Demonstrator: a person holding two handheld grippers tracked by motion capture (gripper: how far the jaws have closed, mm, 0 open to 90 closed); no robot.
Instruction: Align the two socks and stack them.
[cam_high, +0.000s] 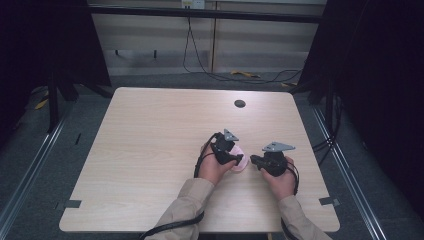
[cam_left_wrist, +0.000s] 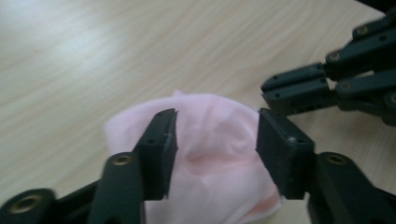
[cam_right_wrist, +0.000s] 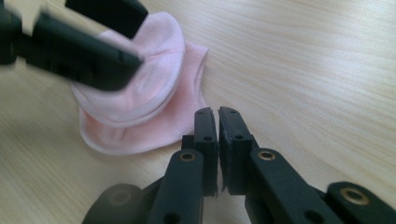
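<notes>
Folded pink sock lying on the bench, soft, light and limp, best pinched at a folded edge; left gripper jaws spread astride it, right gripper jaws pressed together, empty.

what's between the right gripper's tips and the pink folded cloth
Only a short stretch of bare light wooden table, as the right gripper view shows: the right gripper, shut, sits just beside the pink folded cloth's edge.

cloth on table, between left gripper and right gripper
</notes>
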